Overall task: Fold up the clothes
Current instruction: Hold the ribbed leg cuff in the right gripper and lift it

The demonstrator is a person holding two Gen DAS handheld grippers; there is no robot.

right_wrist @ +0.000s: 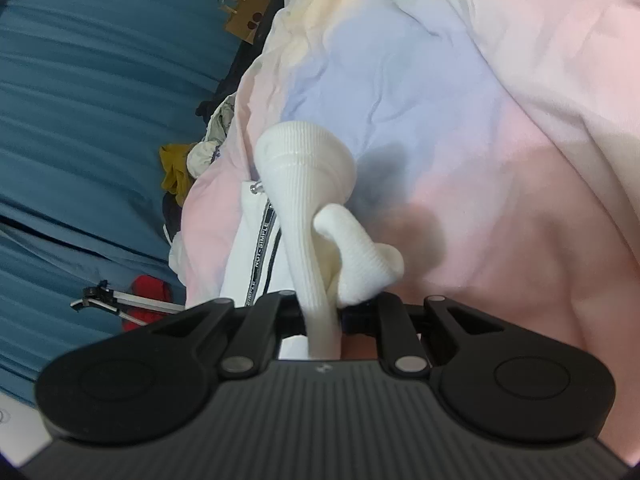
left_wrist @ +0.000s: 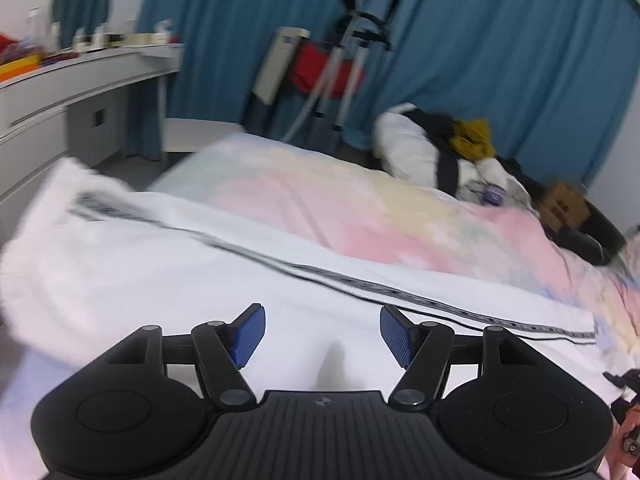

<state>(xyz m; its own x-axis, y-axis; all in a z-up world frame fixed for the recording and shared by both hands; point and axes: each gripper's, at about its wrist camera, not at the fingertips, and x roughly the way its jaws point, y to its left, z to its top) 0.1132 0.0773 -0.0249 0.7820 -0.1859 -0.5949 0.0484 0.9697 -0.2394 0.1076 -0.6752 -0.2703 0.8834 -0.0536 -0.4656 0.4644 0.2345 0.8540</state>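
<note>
1. while the left gripper [left_wrist: 322,334] hangs with its blue pads [left_wrist: 249,334] apart and nothing between them, it is free for a fresh hold.
2. below it the white garment with a black lettered stripe [left_wrist: 224,276] lies spread on the pastel rainbow bedcover [left_wrist: 320,196], flat for folding.
3. the right gripper [right_wrist: 320,304] is clamped on a white ribbed sock [right_wrist: 308,184], lifted clear of the cover, probably to keep it free for pairing or folding.

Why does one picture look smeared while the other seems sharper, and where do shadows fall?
Left wrist view: motion blur smears the white garment, desk and curtain; the left gripper itself stays crisp. Right wrist view: sharper, the white sock casts a soft shadow on the pastel bedcover; fisheye bends both views' edges.
</note>
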